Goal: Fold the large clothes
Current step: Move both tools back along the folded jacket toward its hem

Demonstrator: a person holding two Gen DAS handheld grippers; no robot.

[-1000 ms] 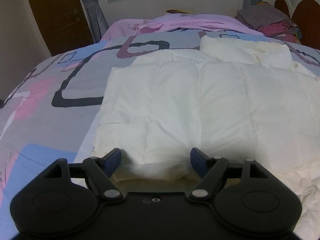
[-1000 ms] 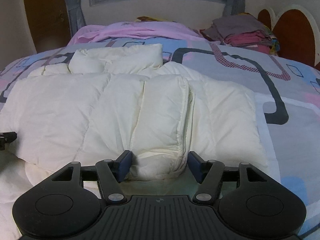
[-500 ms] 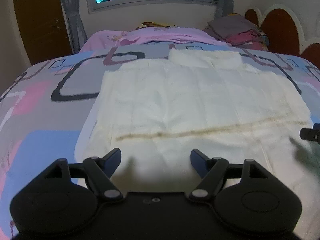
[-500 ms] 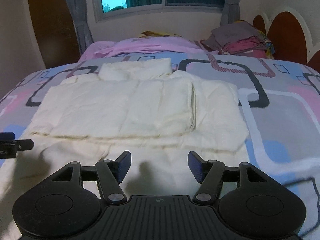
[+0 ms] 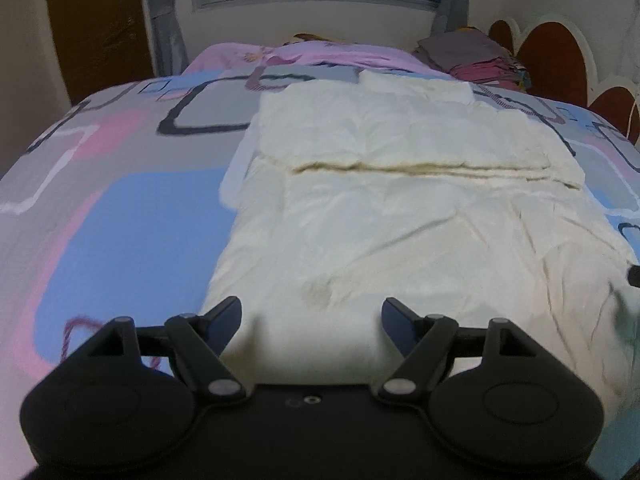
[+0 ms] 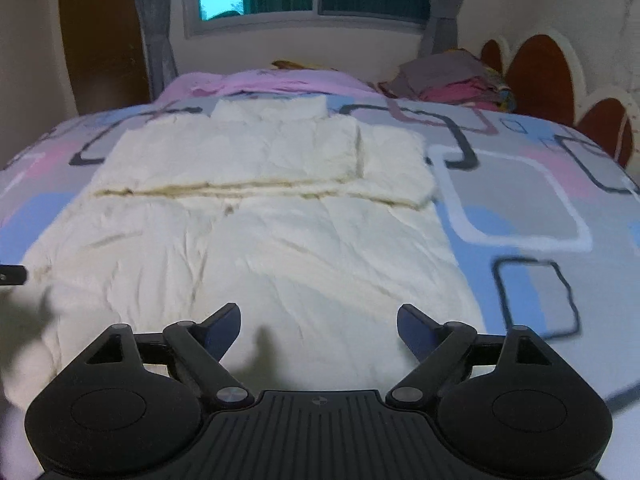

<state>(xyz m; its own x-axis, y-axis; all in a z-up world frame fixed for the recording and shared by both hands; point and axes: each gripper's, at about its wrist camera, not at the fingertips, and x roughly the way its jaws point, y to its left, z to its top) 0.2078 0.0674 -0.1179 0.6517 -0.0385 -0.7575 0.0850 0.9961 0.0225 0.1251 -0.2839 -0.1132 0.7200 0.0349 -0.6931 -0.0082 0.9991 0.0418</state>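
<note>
Both tools, left tool (image 5: 311, 318) wide, right tool (image 6: 319, 326) opening, hover above cream garment (image 6: 280, 248).

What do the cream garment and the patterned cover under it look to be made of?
Cream garment: looks like thin, matte woven shell over padding, judging by quilted puffy panels and fine creases; likely a down-style jacket, fibre uncertain.
Patterned bed cover: smooth printed woven fabric, matte, with flat pink, blue and grey shapes; probably cotton or polyester blend, cannot tell which.

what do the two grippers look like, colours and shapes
Both are matte black plastic. The left gripper and the right gripper each have two round side lobes, linkage arms with silver pivot screws and dark blue fingers. The right body is ribbed; the left is smooth.
</note>
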